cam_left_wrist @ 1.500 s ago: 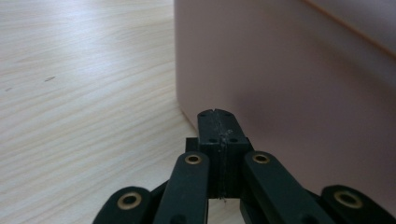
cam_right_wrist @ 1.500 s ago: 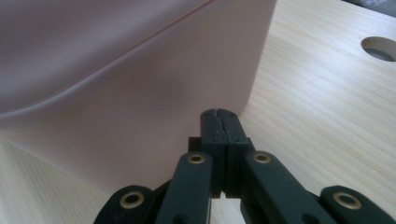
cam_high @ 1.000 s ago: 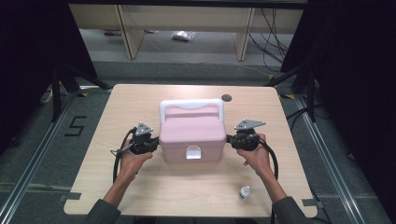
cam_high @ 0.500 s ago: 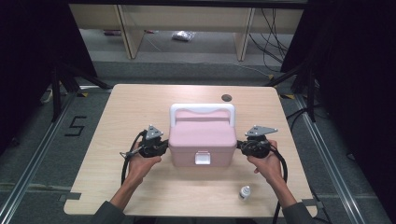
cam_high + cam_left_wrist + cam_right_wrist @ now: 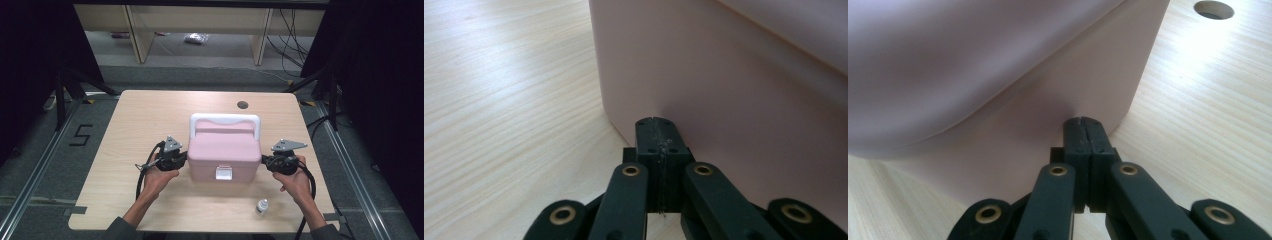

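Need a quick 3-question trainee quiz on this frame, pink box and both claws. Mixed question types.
1. True or false: both claws are shut, tips against the pink box.
2. The small white bottle stands nearest which: A left claw, B right claw, C table hole?
3. What colour is the box's handle?

Key: 1 true; 2 B; 3 white.
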{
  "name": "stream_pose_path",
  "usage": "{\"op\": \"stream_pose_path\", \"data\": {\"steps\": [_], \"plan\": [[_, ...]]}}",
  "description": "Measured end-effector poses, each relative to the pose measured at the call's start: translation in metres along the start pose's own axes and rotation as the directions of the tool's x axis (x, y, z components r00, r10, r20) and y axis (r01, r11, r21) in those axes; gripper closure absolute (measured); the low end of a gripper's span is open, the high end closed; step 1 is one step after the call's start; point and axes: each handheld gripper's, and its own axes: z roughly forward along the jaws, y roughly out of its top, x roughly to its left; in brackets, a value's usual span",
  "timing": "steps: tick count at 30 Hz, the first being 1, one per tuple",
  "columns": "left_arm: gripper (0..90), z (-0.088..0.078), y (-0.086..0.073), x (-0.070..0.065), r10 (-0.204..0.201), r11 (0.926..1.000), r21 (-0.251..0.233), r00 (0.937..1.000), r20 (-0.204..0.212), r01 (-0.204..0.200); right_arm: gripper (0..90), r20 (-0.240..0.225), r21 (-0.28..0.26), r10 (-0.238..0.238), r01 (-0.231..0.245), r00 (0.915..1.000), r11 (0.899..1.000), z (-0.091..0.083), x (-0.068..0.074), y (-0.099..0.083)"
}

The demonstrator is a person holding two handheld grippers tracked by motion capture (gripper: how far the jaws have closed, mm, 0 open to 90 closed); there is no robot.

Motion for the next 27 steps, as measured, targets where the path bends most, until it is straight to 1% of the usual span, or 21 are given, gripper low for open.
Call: {"op": "stream_pose_path", "data": {"steps": [3,7,8,9,10,11,12,13,14,15,16,18,19,20,21,22,23,24,25,26,27], "plan": [[89.8,-0.001,0.000,-0.001,0.012,0.9999,0.010,0.9999,0.009,-0.012,90.0,0.005,-0.021,0.003,-0.003,1.0000,1.000,-0.001,-0.002,-0.003],[89.8,-0.001,0.000,-0.001,0.009,0.9999,0.008,0.9999,0.008,-0.009,90.0,0.002,-0.017,0.001,-0.001,1.0000,1.000,-0.001,-0.002,-0.003],[89.8,-0.001,0.000,-0.001,0.006,1.0000,0.007,0.9999,0.009,-0.006,90.0,0.005,-0.021,-0.006,0.006,1.0000,1.000,-0.001,-0.003,-0.003],[89.7,-0.001,0.000,-0.001,0.001,1.0000,0.007,0.9999,0.010,-0.001,90.0,0.012,-0.026,-0.027,0.027,0.9996,0.999,-0.002,-0.004,-0.003],[89.7,-0.001,0.000,0.000,0.001,1.0000,0.007,1.0000,0.009,-0.001,90.0,0.012,-0.027,-0.028,0.028,0.9995,0.999,-0.002,-0.004,-0.003],[88.8,-0.001,0.000,-0.001,0.007,1.0000,0.007,1.0000,0.000,-0.007,88.5,0.004,-0.019,-0.007,0.007,1.0000,1.000,-0.002,-0.003,-0.003],[86.9,-0.001,0.000,0.000,0.021,0.9997,0.010,0.9998,-0.004,-0.021,84.7,0.011,-0.017,-0.007,0.007,0.9999,1.000,-0.001,-0.003,-0.004],[83.9,-0.002,0.002,0.000,0.048,0.9988,0.014,0.9986,-0.021,-0.048,79.1,0.015,-0.013,-0.038,0.038,0.9992,0.999,0.000,-0.008,-0.005],[82.8,-0.002,0.002,0.000,0.048,0.9988,0.014,0.9986,-0.021,-0.048,79.1,0.015,-0.013,-0.038,0.038,0.9992,0.999,0.000,-0.008,-0.005],[82.8,-0.003,0.003,0.001,0.041,0.9991,0.011,0.9991,-0.012,-0.041,78.3,0.011,-0.010,-0.012,0.012,0.9999,1.000,0.000,-0.008,-0.006],[81.4,-0.004,0.003,0.003,0.037,0.9993,0.005,0.9992,-0.015,-0.037,76.9,0.017,0.005,0.001,-0.001,0.9999,1.000,0.000,-0.009,-0.007],[78.0,-0.007,0.005,0.008,0.035,0.9993,0.013,0.9991,-0.023,-0.035,72.7,0.028,0.010,-0.009,0.009,0.9996,1.000,0.000,-0.011,-0.009],[74.4,-0.008,0.006,0.010,0.027,0.9996,0.010,0.9989,-0.039,-0.027,68.6,0.049,0.000,-0.027,0.027,0.9984,1.000,-0.001,-0.013,-0.010],[70.8,-0.009,0.006,0.014,0.001,1.0000,0.005,0.9989,-0.047,-0.001,65.7,0.050,0.001,-0.017,0.017,0.9986,1.000,-0.001,-0.013,-0.011],[70.0,-0.010,0.007,0.016,-0.006,1.0000,0.005,0.9989,-0.047,0.006,62.4,0.046,0.008,0.015,-0.015,0.9988,1.000,-0.001,-0.012,-0.012],[68.1,-0.010,0.007,0.018,-0.010,0.9999,0.004,0.9987,-0.051,0.010,60.5,0.048,0.019,0.023,-0.024,0.9986,1.000,-0.003,-0.013,-0.013],[65.5,-0.010,0.008,0.021,-0.004,0.9999,0.011,0.9986,-0.053,0.005,58.3,0.056,0.009,0.022,-0.022,0.9982,1.000,-0.003,-0.014,-0.015],[63.3,-0.011,0.009,0.022,-0.015,0.9998,0.010,0.9983,-0.056,0.016,55.4,0.060,0.012,0.026,-0.027,0.9979,1.000,-0.004,-0.014,-0.016],[62.2,-0.012,0.011,0.025,-0.013,0.9998,0.014,0.9983,-0.057,0.014,51.8,0.058,0.008,0.037,-0.037,0.9977,0.999,-0.005,-0.015,-0.018],[60.8,-0.012,0.013,0.026,-0.027,0.9996,0.007,0.9984,-0.050,0.027,49.5,0.042,0.015,0.053,-0.053,0.9977,0.998,-0.006,-0.015,-0.020],[58.5,-0.013,0.014,0.027,-0.025,0.9996,0.011,0.9987,-0.043,0.026,46.7,0.062,0.014,0.064,-0.065,0.9961,0.998,-0.008,-0.014,-0.022]]}}
